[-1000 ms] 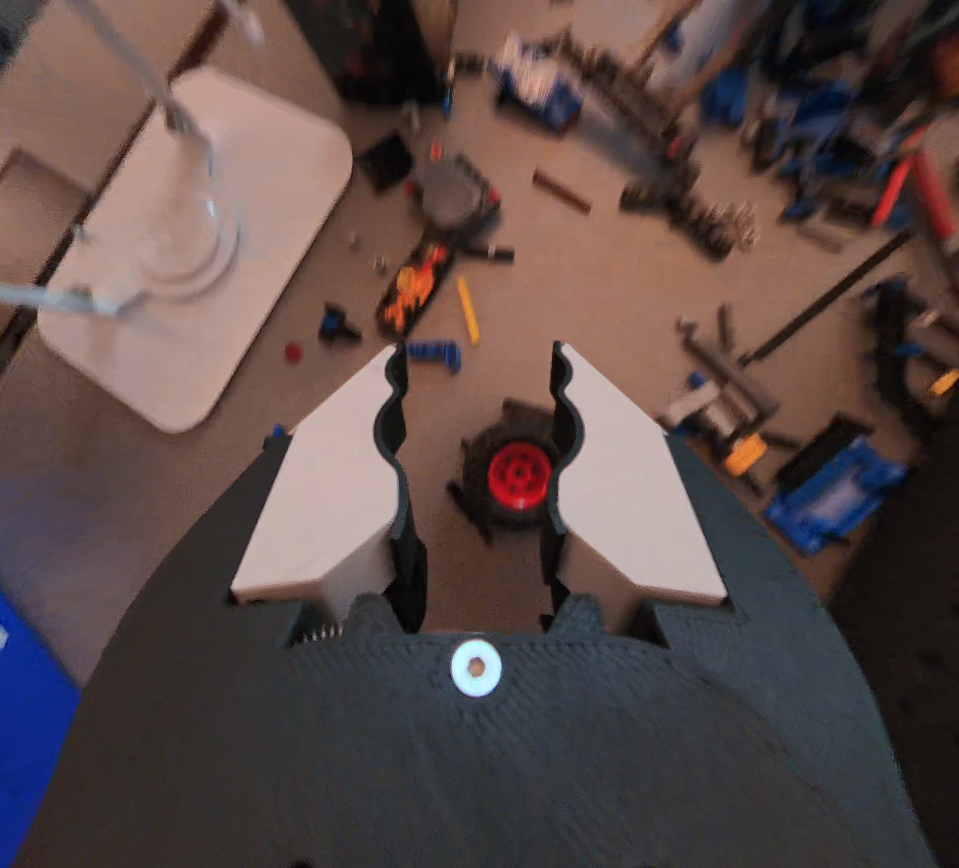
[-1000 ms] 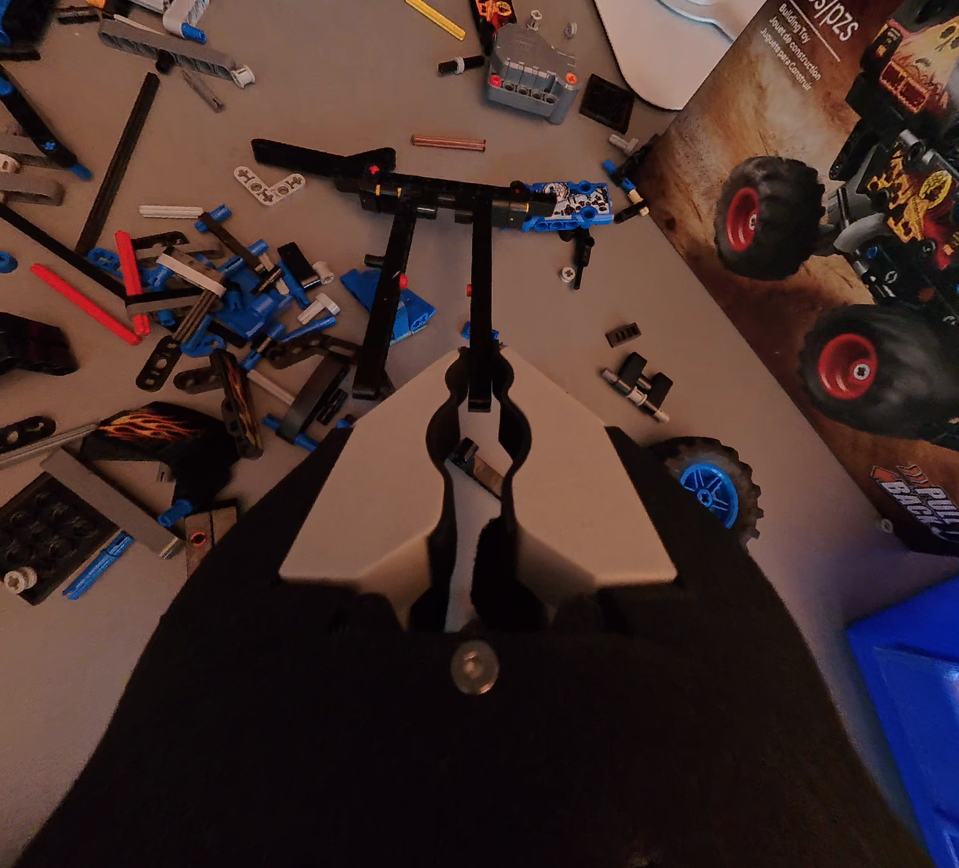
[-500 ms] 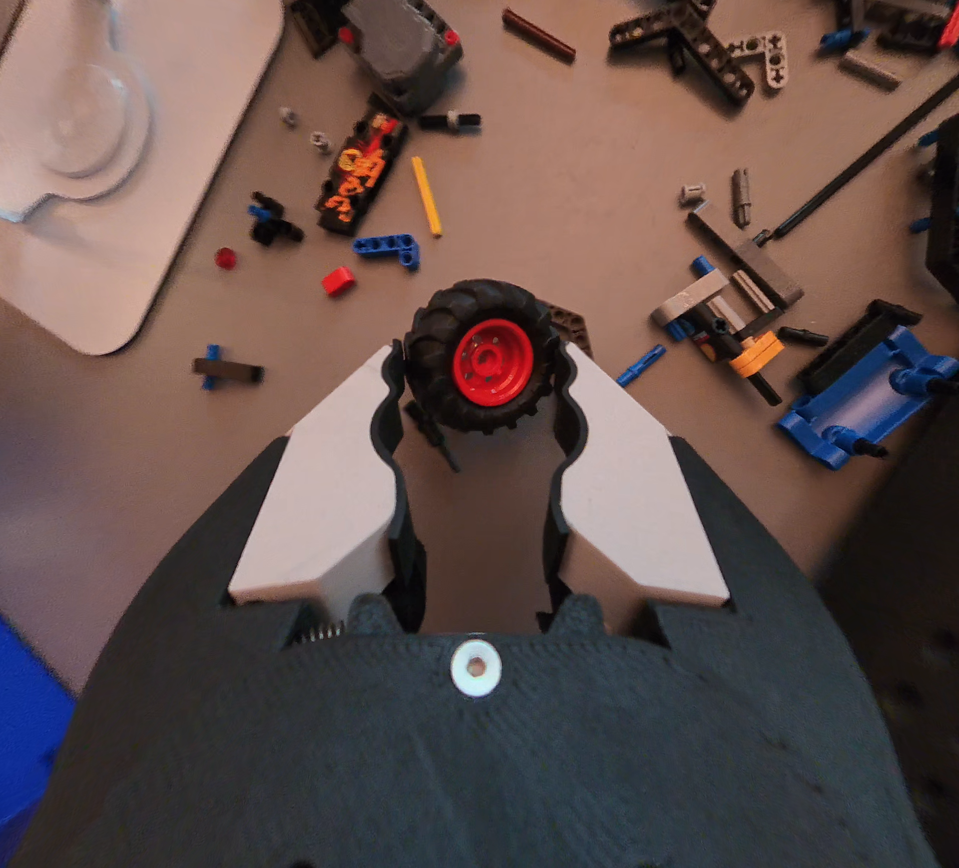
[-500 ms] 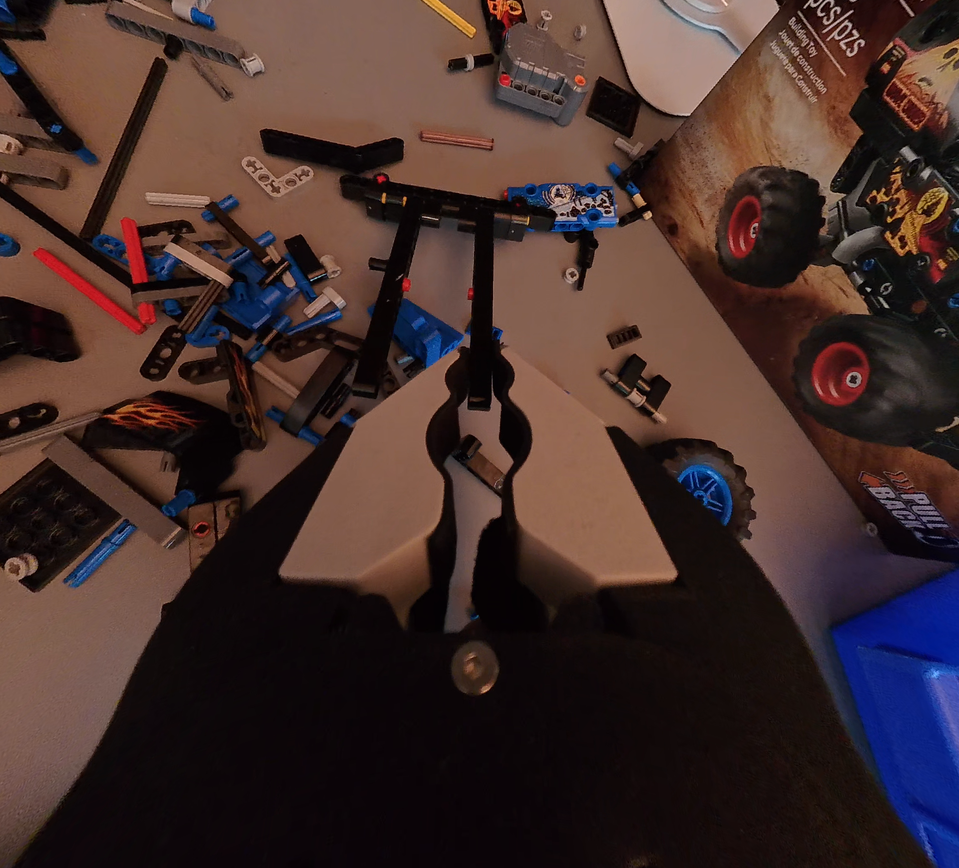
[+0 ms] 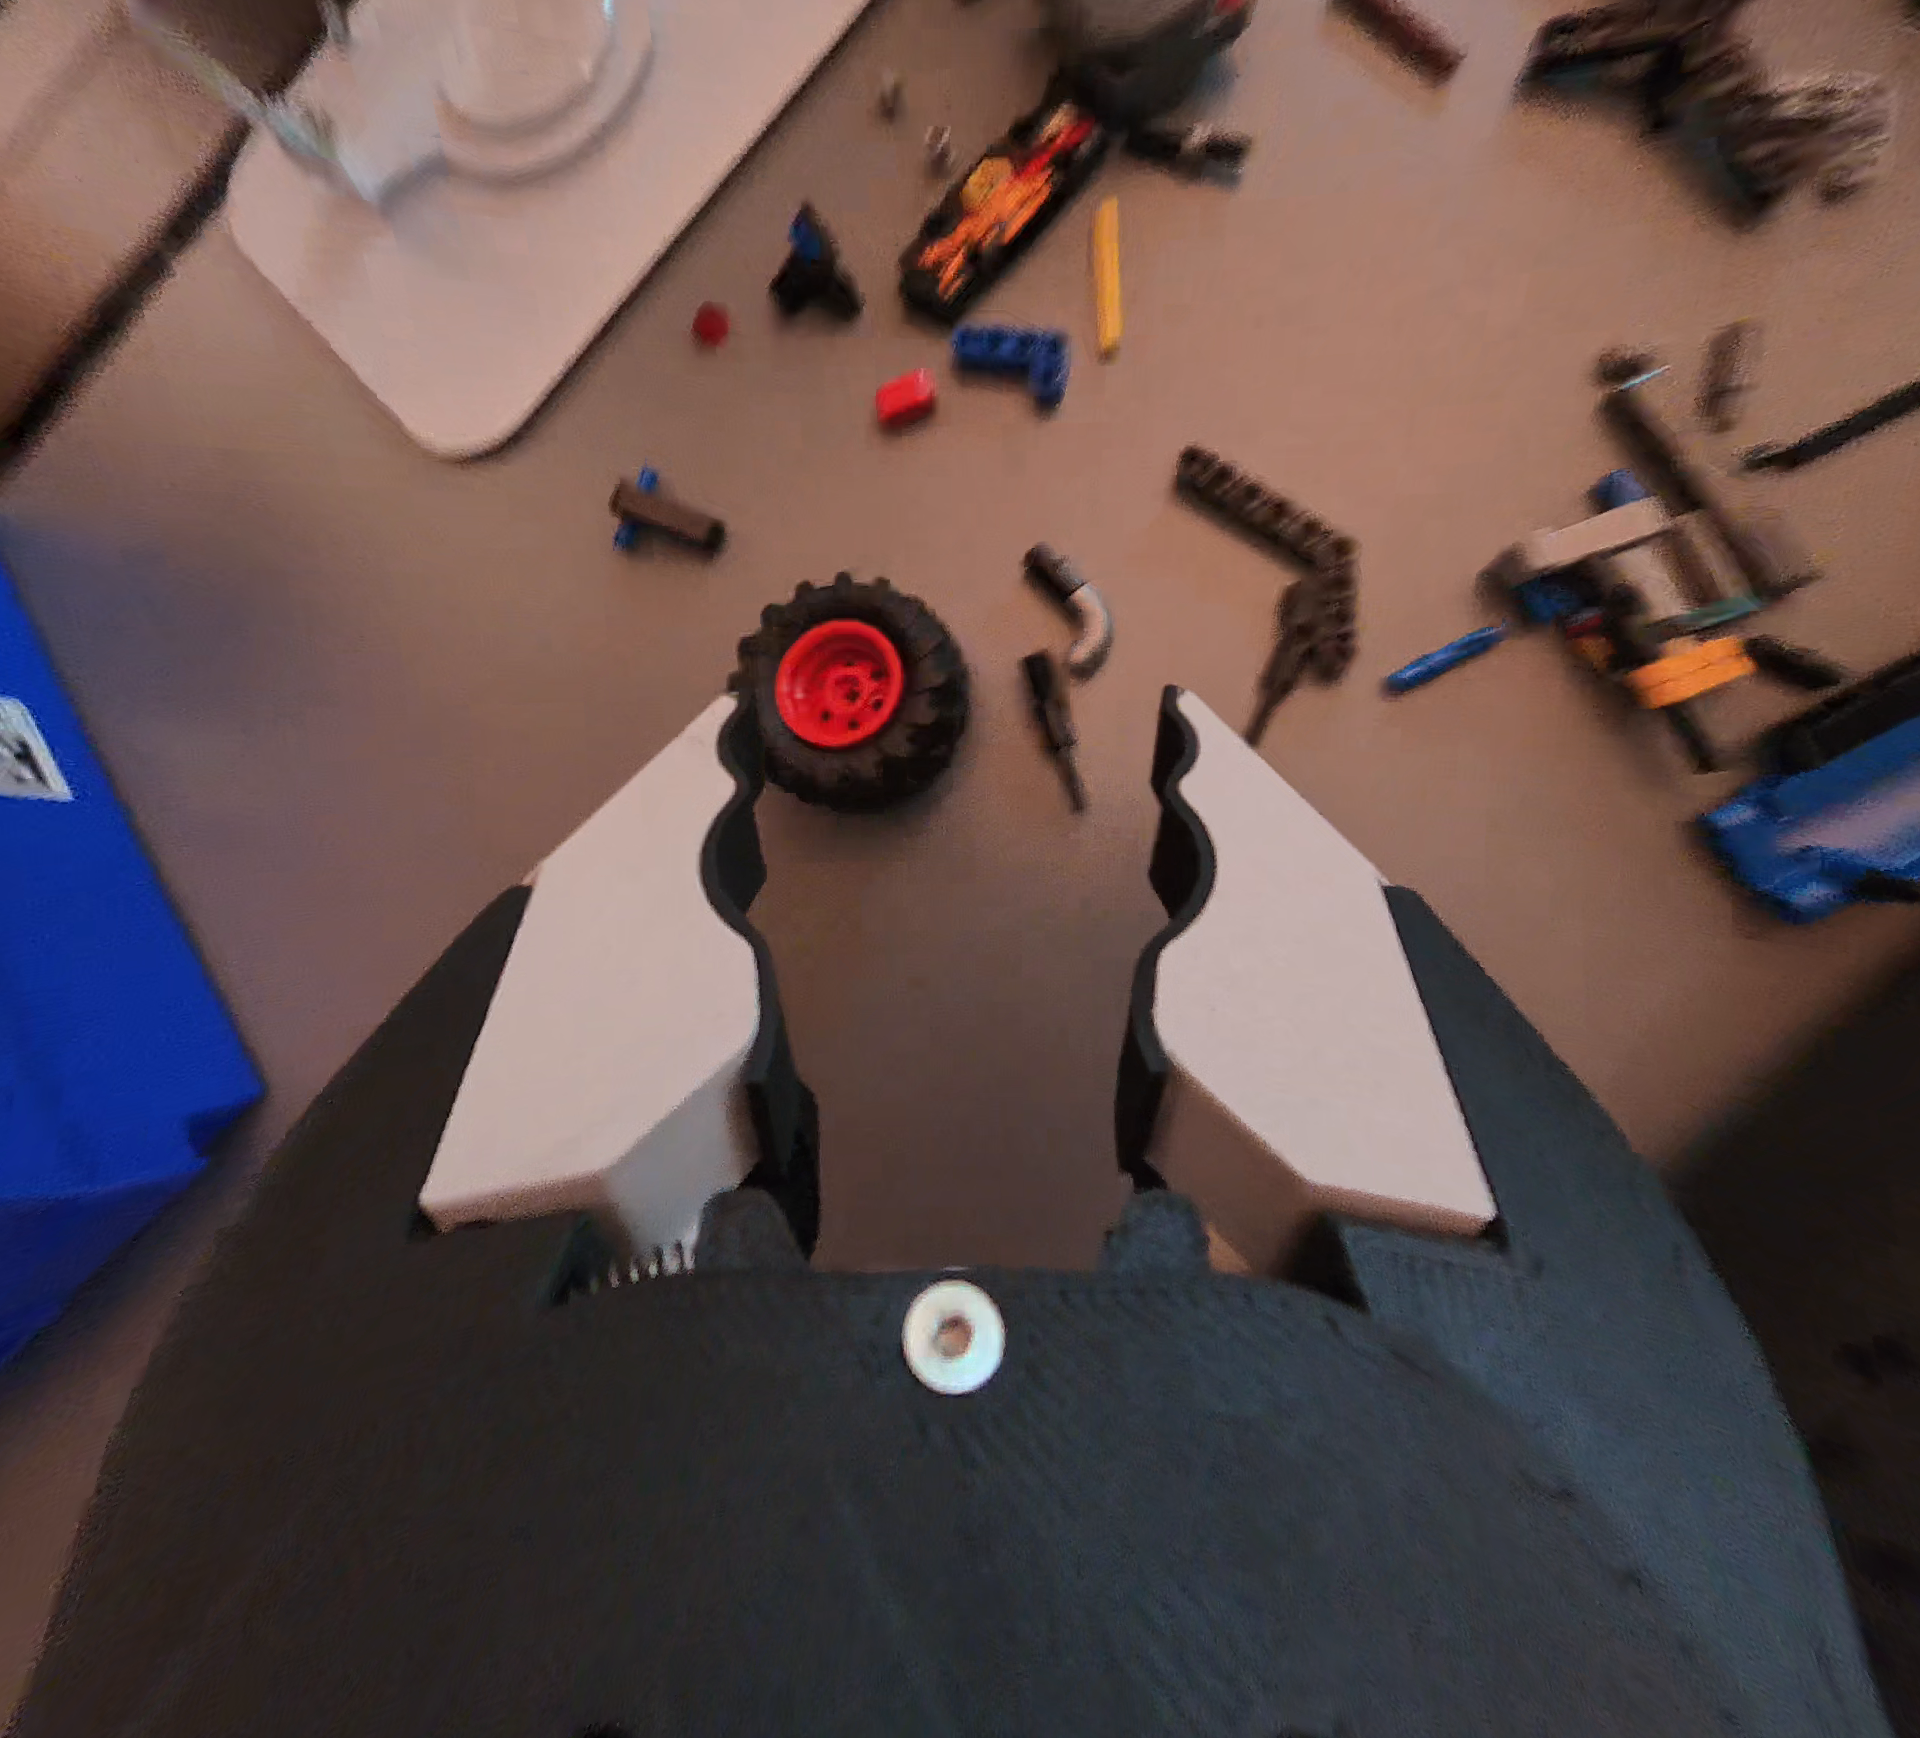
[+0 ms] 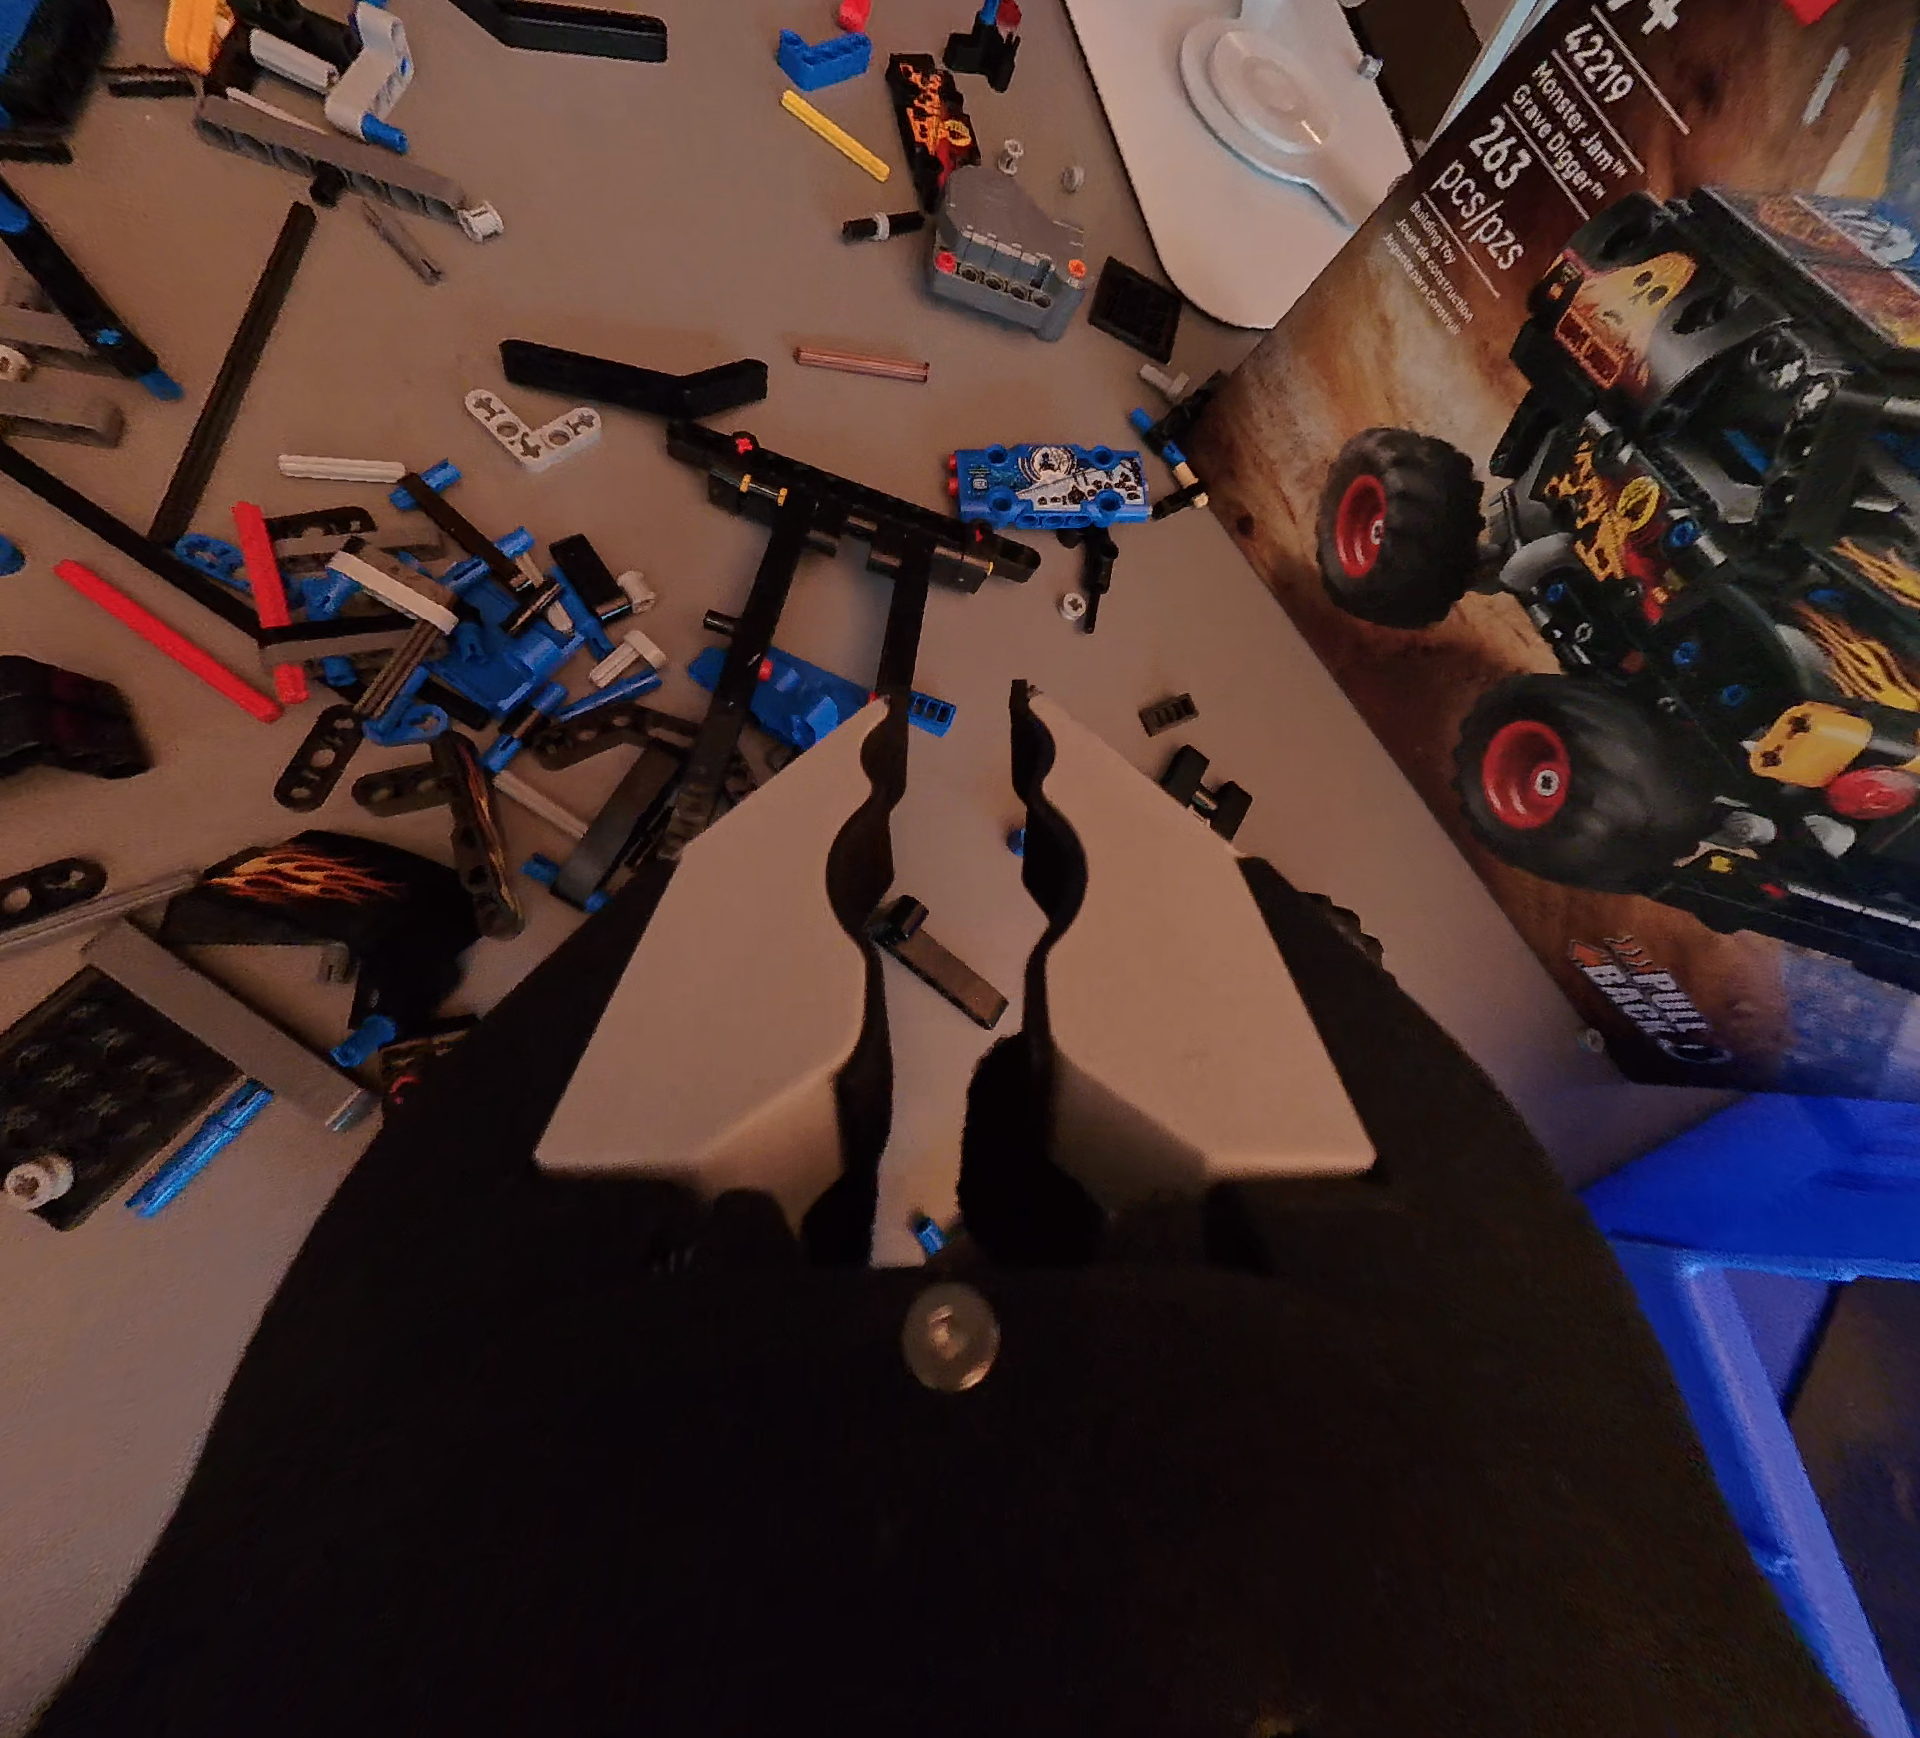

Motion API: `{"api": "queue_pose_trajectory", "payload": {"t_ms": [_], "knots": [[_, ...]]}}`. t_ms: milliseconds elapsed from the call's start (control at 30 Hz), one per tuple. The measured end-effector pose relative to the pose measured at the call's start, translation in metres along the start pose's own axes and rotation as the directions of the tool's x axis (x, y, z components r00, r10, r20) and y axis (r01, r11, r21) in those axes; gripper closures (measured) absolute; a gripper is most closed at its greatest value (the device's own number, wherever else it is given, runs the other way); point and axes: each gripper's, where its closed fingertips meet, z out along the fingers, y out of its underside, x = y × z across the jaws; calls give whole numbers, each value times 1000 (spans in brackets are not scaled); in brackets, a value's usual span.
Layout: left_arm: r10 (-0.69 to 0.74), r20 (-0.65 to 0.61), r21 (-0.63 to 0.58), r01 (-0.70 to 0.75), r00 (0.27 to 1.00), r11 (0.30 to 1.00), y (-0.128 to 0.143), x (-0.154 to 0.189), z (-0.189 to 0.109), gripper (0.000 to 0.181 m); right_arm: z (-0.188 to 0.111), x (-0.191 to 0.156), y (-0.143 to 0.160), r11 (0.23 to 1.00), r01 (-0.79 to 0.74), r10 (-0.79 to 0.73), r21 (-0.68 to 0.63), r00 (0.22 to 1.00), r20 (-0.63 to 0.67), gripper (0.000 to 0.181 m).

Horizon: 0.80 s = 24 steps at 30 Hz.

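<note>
Table (image 5: pixel 1351 317): wheel (image 5: pixel 852 691) beside left tool (image 5: pixel 951 722).

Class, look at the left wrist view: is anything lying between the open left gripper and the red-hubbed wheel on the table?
Nothing visible does. The wheel lies just beyond the left gripper, beside its left fingertip. A small black pin lies to the wheel's right, clear of that gap.

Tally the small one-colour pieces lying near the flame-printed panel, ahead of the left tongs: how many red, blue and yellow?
Red: 2, a round stud and a brick
Blue: 1, a bent beam
Yellow: 1, an axle
Total: 4
</note>
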Motion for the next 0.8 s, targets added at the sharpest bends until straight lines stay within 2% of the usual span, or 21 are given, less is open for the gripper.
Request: {"api": "queue_pose_trajectory", "payload": {"t_ms": [67,133,267,333,400,500,633,733,800], "knots": [[35,-27,89,-32,999,995,-24,29,-14,125,2,0,0,1000,7,-7,-4,1000,-5,164],[71,-135,112,-56,988,992,-33,72,-18,134,3,0,0,1000,10,-10,-5,1000,-7,165],[70,-287,-27,-81,955,996,-3,130,-3,147,2,-1,-2,1000,17,-17,1,1000,-9,166],[42,-306,-73,-67,951,995,10,139,6,151,2,-2,-3,1000,23,-23,2,1000,-7,166],[-11,-358,-57,-10,934,998,9,148,9,160,3,-4,-5,999,32,-32,3,999,-3,167],[-11,-350,-54,-9,937,999,6,147,14,174,3,-6,-9,999,45,-45,7,999,1,168],[123,-332,33,-119,935,992,-10,153,14,176,-5,-21,-35,995,7,-13,98,998,65,164],[249,-242,111,-228,938,967,-33,151,8,176,-13,-53,-74,979,-56,15,196,978,207,153],[389,-178,170,-361,904,917,-49,158,3,176,-11,-78,-96,969,-107,32,222,948,316,150]]}}
